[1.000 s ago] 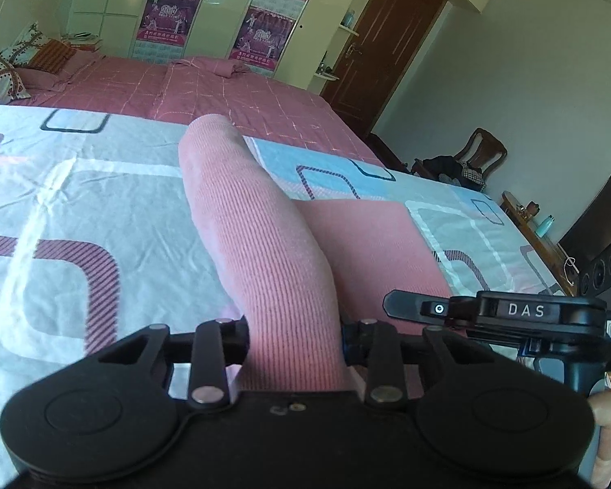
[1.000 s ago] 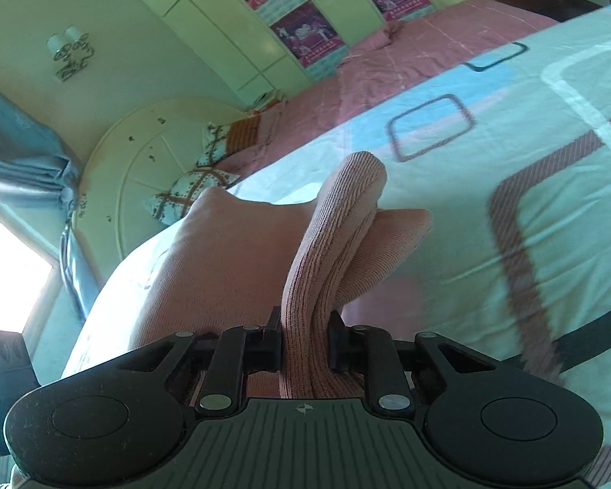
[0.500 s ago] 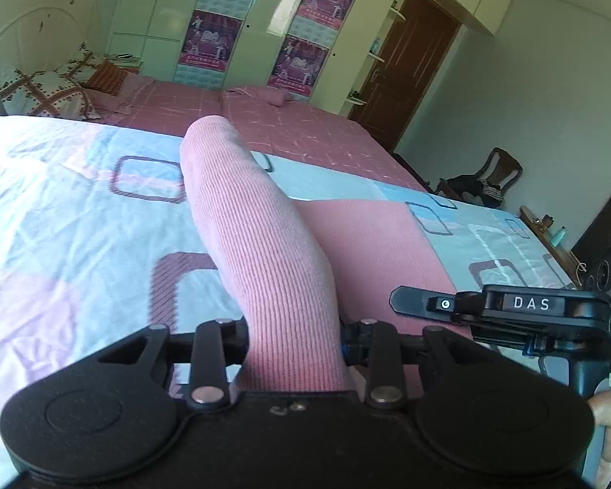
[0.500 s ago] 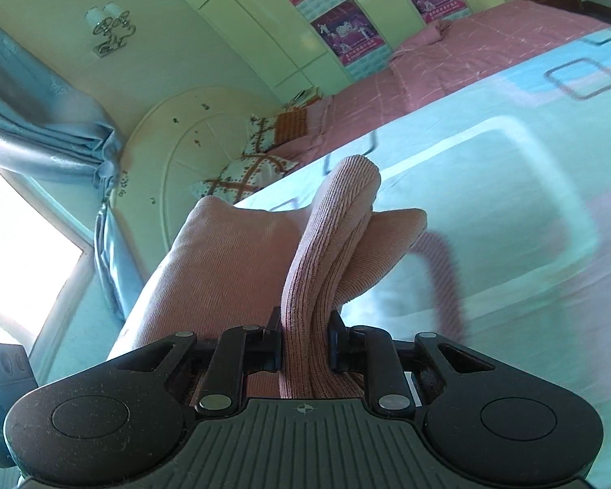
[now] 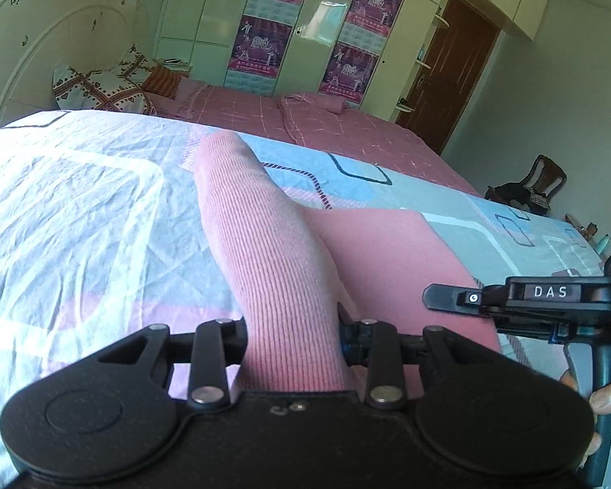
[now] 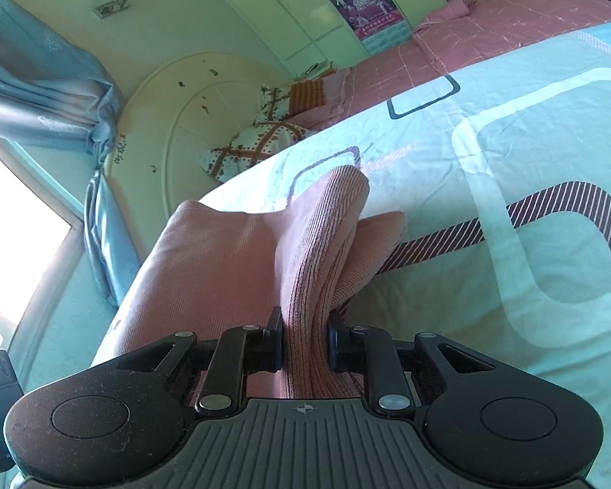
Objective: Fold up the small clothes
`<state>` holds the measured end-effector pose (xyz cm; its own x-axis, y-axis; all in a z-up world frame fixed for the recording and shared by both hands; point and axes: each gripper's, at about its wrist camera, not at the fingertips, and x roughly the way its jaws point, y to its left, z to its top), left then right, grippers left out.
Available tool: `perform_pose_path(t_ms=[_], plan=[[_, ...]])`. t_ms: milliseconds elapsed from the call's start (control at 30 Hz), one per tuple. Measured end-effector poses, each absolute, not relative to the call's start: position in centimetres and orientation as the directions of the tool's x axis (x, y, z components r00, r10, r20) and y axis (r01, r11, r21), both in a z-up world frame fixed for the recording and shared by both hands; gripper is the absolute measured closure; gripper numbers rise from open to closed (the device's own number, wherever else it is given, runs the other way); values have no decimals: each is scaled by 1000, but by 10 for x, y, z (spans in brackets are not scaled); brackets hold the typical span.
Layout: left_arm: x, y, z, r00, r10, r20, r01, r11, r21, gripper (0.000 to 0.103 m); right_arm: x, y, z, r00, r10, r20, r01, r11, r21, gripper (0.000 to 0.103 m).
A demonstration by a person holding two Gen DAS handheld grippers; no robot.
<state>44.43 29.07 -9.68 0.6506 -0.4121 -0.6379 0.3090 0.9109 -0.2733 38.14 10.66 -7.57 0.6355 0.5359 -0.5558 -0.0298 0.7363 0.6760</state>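
Left wrist view: we held both grippers' jaws clamped on the pink garment (image 5: 281, 269), lifting its edge off the bed (image 5: 81, 212) for folding.

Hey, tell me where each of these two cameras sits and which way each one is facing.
Left wrist: on the left gripper, facing across the bedspread to the wardrobe; the right gripper and a hand show at right.
Right wrist: on the right gripper, tilted, facing the headboard and curtain; only its fingers show.
Shared: the pink knit garment, clamped in both grippers, plus the bedspread, heart-print pillow and posters.
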Motion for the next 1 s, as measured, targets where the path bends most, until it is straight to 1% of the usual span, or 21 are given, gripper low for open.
perform_pose_path(t_ms=[67,100,133,167,233,300,400,467,500,533,567,600,633,733,800,833,867,900,933,1000], plan=[[447,297,-110,644,-389,-659,284,921,-266,68,386,104,-85,632,516,-579,-20,757,653,83],[446,304,-117,641,-385,-664,272,923,-273,64,387,103,-90,627,507,-592,-12,766,643,83],[445,308,-121,643,-386,-661,268,923,-278,57,389,100,-96,619,503,-603,-4,770,637,83],[443,311,-124,651,-379,-658,267,925,-269,53,388,97,-102,609,501,-615,2,774,633,83],[440,315,-125,668,-349,-657,258,937,-235,35,387,96,-110,595,504,-626,2,778,628,83],[442,321,-126,664,-352,-660,240,936,-257,30,387,94,-114,590,509,-627,7,773,634,83],[442,325,-124,658,-353,-665,231,935,-268,28,390,89,-114,578,528,-622,8,759,651,83],[442,324,-117,663,-349,-662,228,937,-266,32,392,87,-111,575,537,-617,5,752,659,82],[443,324,-114,669,-350,-656,230,936,-265,35,392,86,-109,574,541,-614,3,749,663,82],[442,324,-109,678,-349,-647,228,937,-266,37,393,85,-108,576,544,-611,3,745,667,79],[442,324,-105,688,-348,-637,223,937,-270,37,394,83,-107,581,542,-607,9,742,670,72],[444,325,-102,698,-344,-628,214,937,-276,37,396,81,-106,591,536,-603,18,738,674,69],[447,324,-100,705,-339,-623,204,938,-280,37,399,78,-106,601,534,-595,29,730,683,61],[463,320,-104,702,-311,-640,175,947,-268,37,414,77,-108,604,532,-593,53,716,696,60],[472,319,-111,690,-304,-656,155,948,-277,35,424,80,-109,610,504,-612,67,736,674,62],[476,318,-116,685,-299,-664,138,948,-285,33,428,82,-109,618,487,-618,68,749,659,79],[478,317,-119,681,-295,-670,127,949,-289,33,432,84,-109,618,486,-618,59,755,653,84],[481,317,-122,681,-290,-672,119,950,-289,32,435,87,-107,625,468,-625,51,774,631,84],[481,317,-124,685,-282,-672,112,952,-285,30,437,91,-104,640,438,-632,34,805,592,88],[480,317,-126,687,-274,-673,101,953,-284,28,440,95,-103,660,385,-646,30,845,534,90]])
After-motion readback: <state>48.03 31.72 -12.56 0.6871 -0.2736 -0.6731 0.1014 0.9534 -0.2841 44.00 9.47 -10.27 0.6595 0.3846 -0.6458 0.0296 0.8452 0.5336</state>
